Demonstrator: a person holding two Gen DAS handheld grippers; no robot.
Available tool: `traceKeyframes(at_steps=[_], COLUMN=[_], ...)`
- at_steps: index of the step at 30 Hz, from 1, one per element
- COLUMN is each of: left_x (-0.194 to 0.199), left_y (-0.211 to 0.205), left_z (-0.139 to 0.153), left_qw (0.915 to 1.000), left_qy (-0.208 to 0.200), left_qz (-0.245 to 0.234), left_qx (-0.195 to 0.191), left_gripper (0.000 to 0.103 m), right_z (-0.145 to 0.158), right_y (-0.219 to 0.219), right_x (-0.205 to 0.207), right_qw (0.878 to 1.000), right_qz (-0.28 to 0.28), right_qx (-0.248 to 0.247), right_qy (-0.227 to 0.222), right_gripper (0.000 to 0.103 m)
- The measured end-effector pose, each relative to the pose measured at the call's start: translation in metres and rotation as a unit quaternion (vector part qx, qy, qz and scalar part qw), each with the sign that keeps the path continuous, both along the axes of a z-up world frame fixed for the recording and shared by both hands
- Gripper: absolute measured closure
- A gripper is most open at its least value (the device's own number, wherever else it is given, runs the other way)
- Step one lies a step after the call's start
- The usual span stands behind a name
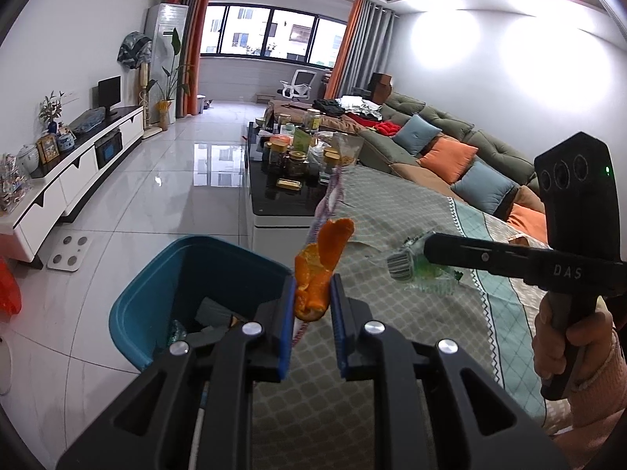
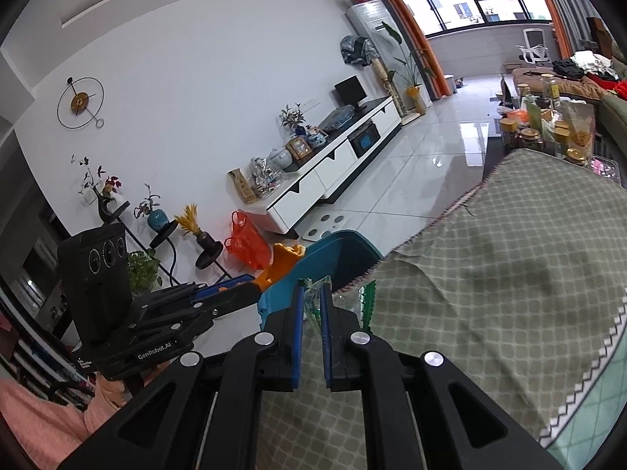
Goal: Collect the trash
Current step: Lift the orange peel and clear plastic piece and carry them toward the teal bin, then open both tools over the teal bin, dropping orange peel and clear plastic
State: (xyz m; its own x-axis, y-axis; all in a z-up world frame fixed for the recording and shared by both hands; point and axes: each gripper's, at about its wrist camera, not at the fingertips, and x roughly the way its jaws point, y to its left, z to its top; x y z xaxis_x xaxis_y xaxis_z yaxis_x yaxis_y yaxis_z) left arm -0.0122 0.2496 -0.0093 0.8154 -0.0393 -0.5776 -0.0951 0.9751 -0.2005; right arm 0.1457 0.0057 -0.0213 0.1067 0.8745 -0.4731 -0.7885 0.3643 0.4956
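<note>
My left gripper is shut on a piece of orange peel, held just above the table's edge beside the blue trash bin. In the right wrist view the same peel sticks out of the left gripper over the bin. My right gripper is shut on a clear crumpled plastic wrapper with green print. In the left wrist view that wrapper, with a barcode label, hangs from the right gripper above the tablecloth.
A patterned green-grey cloth covers the table. The bin holds some scraps. Beyond stand a black coffee table crowded with jars, a sofa with cushions, a white TV cabinet, a scale on the floor and an orange bag.
</note>
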Motion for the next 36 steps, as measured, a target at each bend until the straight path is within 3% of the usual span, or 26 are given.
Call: traceKeyframes(at_steps=[21,36], left_x=[0.001,0.010], left_y=[0.039,0.056], left_z=[-0.012,-0.023], left_qw=[0.9985,0.9966], left_qy=[0.021,0.036], left_qz=[0.050,0.074], left_qx=[0.000,-0.007], left_gripper=[0.085,0.085], right_z=[-0.009,-0.023], right_y=[0.068,0.093], right_x=[0.008,0.019], right_qw=[0.999,0.998], right_qz=[0.043,0.046], right_qx=[-0.027,-0.039], right_qy=[0.003,0.019], right_gripper=[0.094,0.094])
